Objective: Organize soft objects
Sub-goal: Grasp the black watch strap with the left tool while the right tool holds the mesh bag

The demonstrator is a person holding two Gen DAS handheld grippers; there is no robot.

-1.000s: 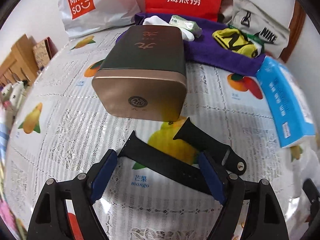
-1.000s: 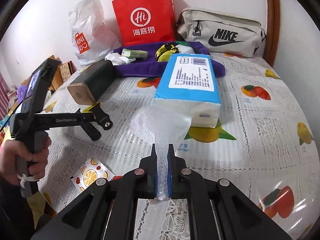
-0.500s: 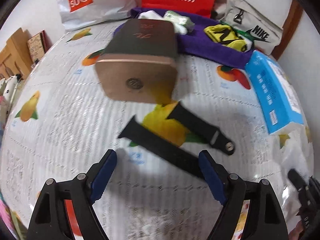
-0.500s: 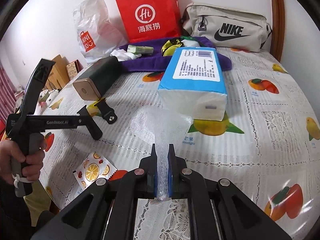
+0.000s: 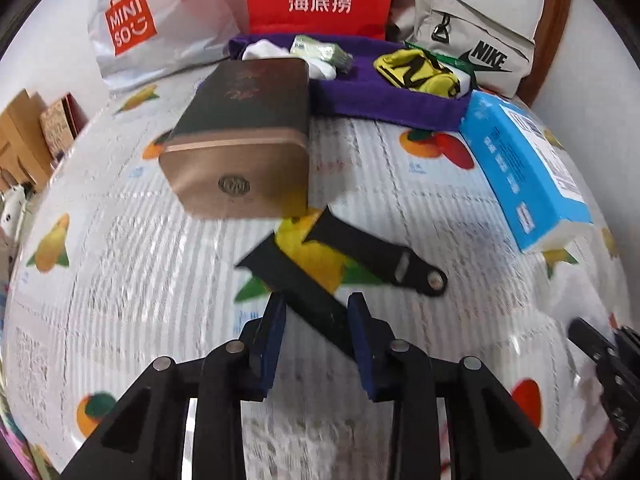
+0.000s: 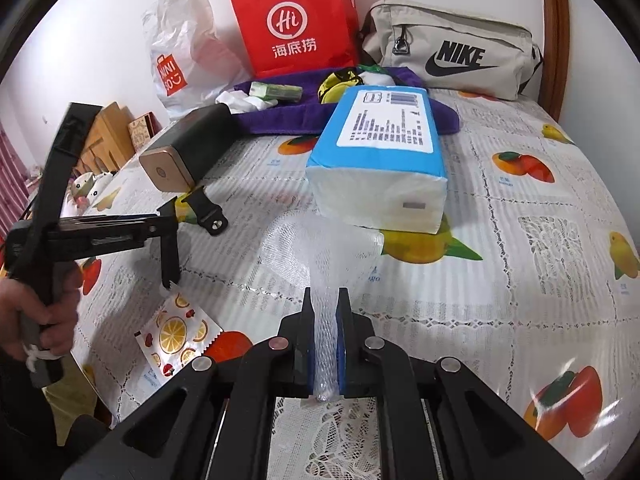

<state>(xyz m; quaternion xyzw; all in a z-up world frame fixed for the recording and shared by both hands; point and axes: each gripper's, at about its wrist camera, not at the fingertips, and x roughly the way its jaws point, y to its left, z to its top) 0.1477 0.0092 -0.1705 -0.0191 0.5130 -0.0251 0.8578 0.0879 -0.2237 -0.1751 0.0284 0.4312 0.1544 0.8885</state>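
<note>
A black watch strap [image 5: 320,276] in two pieces lies on the fruit-print tablecloth in front of a gold and dark tin box [image 5: 244,136]. My left gripper [image 5: 318,308] has its jaws narrowed around the near strap piece; full contact is unclear. The left gripper also shows in the right wrist view [image 6: 170,236]. My right gripper [image 6: 325,308] is shut on a white foam net sleeve [image 6: 320,248] and holds it above the table. A purple towel [image 5: 384,96] at the back holds white cloth, a green packet and a yellow item.
A blue tissue pack [image 6: 380,152] lies mid-table, also at the right in the left wrist view [image 5: 524,168]. A red paper bag [image 6: 296,20], a Miniso plastic bag [image 6: 180,52] and a Nike pouch [image 6: 456,48] stand at the back. A fruit-print sachet [image 6: 176,336] lies near the front edge.
My left gripper's jaws have closed in from wide open to narrow around the near strap piece. My right gripper has kept hold of the foam net.
</note>
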